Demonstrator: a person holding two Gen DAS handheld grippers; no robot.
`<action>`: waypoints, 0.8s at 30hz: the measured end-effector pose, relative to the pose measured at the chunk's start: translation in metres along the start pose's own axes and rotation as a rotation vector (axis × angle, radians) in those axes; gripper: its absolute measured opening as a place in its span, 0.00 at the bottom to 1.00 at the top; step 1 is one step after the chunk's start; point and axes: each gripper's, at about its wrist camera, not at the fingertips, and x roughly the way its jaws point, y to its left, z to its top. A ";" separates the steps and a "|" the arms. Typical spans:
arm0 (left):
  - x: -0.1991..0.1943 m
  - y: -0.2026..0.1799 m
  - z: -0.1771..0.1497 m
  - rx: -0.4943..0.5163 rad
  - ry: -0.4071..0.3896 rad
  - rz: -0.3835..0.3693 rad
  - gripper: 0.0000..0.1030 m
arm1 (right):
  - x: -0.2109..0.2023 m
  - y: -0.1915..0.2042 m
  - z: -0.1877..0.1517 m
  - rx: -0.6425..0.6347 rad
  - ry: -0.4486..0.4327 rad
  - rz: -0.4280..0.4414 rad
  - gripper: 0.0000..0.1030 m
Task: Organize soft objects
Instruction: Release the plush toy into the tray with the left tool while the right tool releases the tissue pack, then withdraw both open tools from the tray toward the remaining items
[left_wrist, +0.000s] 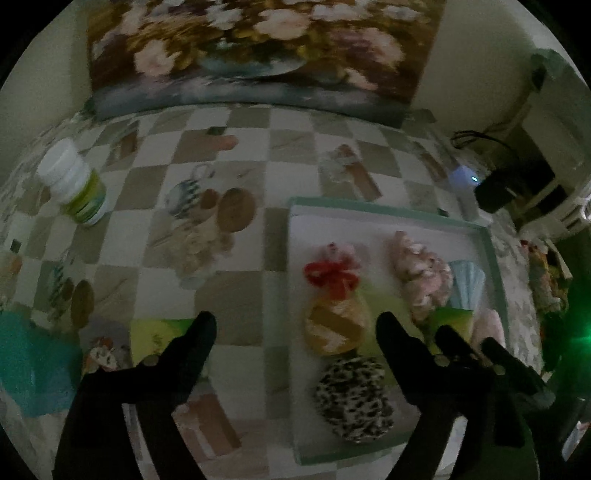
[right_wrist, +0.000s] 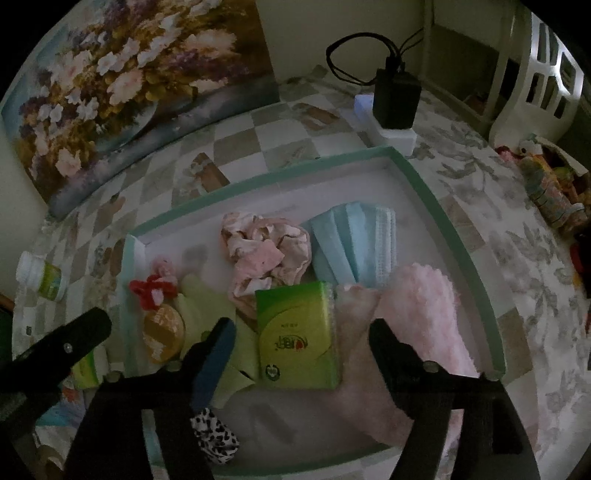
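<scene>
A teal-rimmed white tray (left_wrist: 369, 208) (right_wrist: 443, 221) holds several soft things. My left gripper (left_wrist: 295, 328) hovers open over its left part, above a gold pouch (left_wrist: 336, 328) with a red bow and a leopard-print scrunchie (left_wrist: 354, 398); nothing is between its pads. My right gripper (right_wrist: 301, 339) is open around a green tissue pack (right_wrist: 299, 336), which lies in the tray with a gap on each side. Around it lie a pink fluffy cloth (right_wrist: 417, 314), blue face masks (right_wrist: 354, 243), a pink floral cloth (right_wrist: 266, 251) and a light green cloth (right_wrist: 207, 306).
A white bottle (left_wrist: 74, 184) with a green label stands at the left on the checked tablecloth. A second green pack (left_wrist: 159, 336) and a teal item (left_wrist: 33, 365) lie left of the tray. A black charger (right_wrist: 395, 99) sits behind it; a floral painting (left_wrist: 258, 48) leans on the wall.
</scene>
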 end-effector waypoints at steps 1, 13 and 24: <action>-0.001 0.002 0.000 -0.009 -0.004 0.004 0.90 | 0.000 0.000 0.000 0.000 -0.003 0.000 0.82; -0.005 0.022 -0.010 -0.058 -0.013 0.041 0.99 | -0.006 0.002 -0.005 -0.012 -0.018 -0.005 1.00; -0.015 0.041 -0.021 -0.117 -0.005 0.041 0.99 | -0.014 0.003 -0.011 -0.020 -0.018 -0.017 1.00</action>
